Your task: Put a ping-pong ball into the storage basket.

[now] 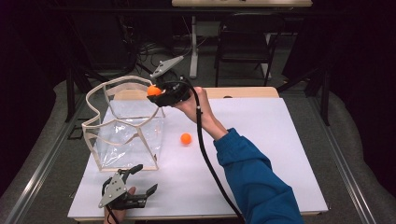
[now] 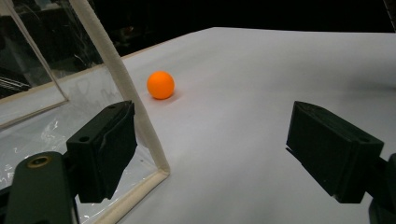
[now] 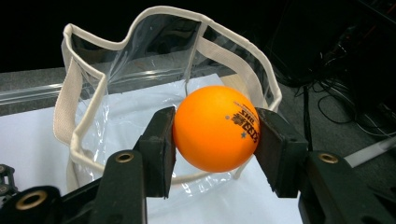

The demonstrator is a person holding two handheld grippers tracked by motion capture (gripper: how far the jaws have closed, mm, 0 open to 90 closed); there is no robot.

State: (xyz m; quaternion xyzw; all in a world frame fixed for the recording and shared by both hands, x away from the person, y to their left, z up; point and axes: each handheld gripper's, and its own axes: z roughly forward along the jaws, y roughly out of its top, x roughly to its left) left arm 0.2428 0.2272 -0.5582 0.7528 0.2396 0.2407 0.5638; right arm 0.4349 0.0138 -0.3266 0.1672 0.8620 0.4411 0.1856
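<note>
The right claw grasps an orange ball between its two pads, held in the air at the far right rim of the clear bag. In the right gripper view the ball sits squarely between the pads, black print on its right side, with the bag's open mouth below and beyond it.

The bag stands upright on the left part of the white tabletop, its cream-trimmed rim wavy and open.

A second ball lies on the tabletop right of the bag, well apart from both claws. In the left gripper view this ball rests just beyond the bag's trimmed corner edge.

The left claw rests low at the near left of the tabletop, just near of the bag, released with its jaws wide apart and nothing between them.
</note>
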